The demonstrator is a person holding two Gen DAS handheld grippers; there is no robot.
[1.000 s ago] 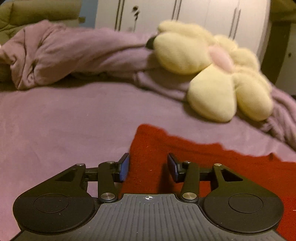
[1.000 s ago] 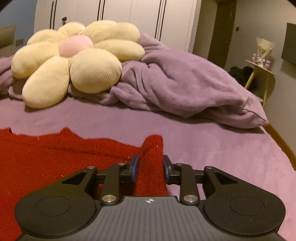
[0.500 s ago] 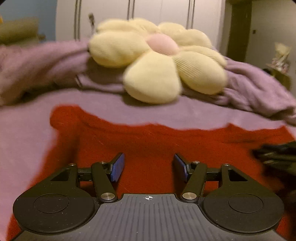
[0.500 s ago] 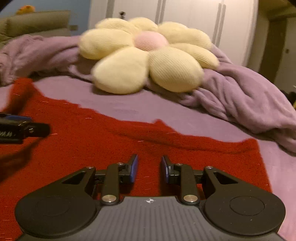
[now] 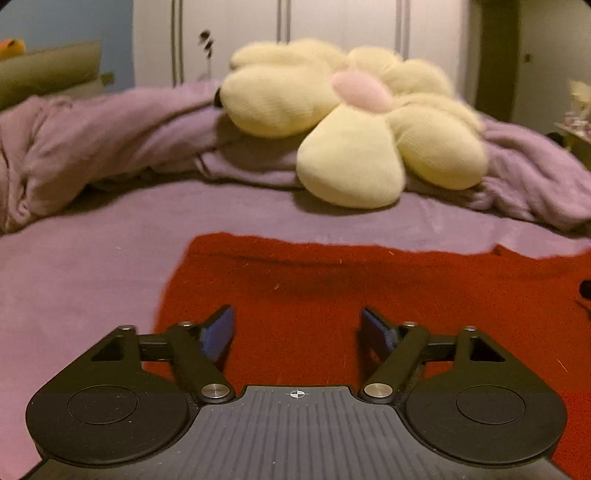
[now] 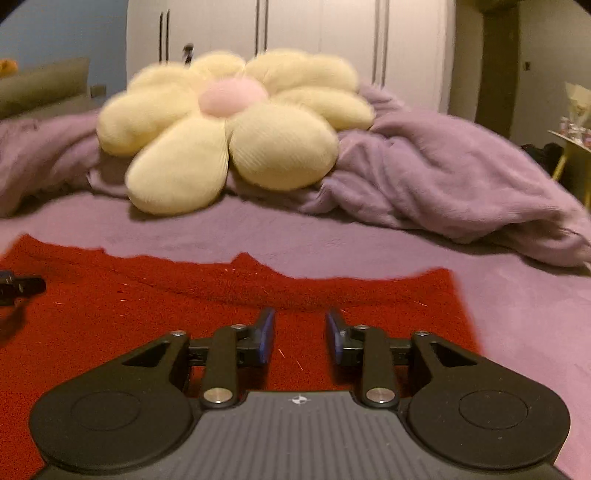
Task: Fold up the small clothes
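1. A red knitted garment [image 5: 369, 295] lies spread flat on a bed covered with a smooth lilac sheet [image 5: 92, 266]. In the left wrist view its left edge and far edge are visible, with the cloth running off to the right of the picture.
2. The left gripper [image 5: 297, 328], black with blue pads on its fingers, hovers over the left part of the red garment. Its jaws stand wide apart and nothing is between them.
3. In the right wrist view the same red knitted garment [image 6: 184, 314] fills the lower left, and its right edge ends just beside the right gripper's outer finger, with lilac sheet [image 6: 517, 314] beyond it.
4. The right gripper [image 6: 300, 336], also black with blue pads, is over the right part of the garment. Its jaws are parted, less widely than the left ones, and grip nothing.
5. At the far left edge of the right wrist view, a dark tip of the left gripper [image 6: 20, 286] shows above the red cloth.
6. Past the garment, well apart from it, a large pale yellow plush cushion shaped like a flower with a pink centre [image 5: 351, 122] rests against a crumpled lilac fleece blanket [image 5: 92, 136].
7. The blanket [image 6: 461, 173] bunches along the whole far side of the bed.
8. Behind the bed stand white wardrobe doors with long vertical handles [image 6: 295, 29].
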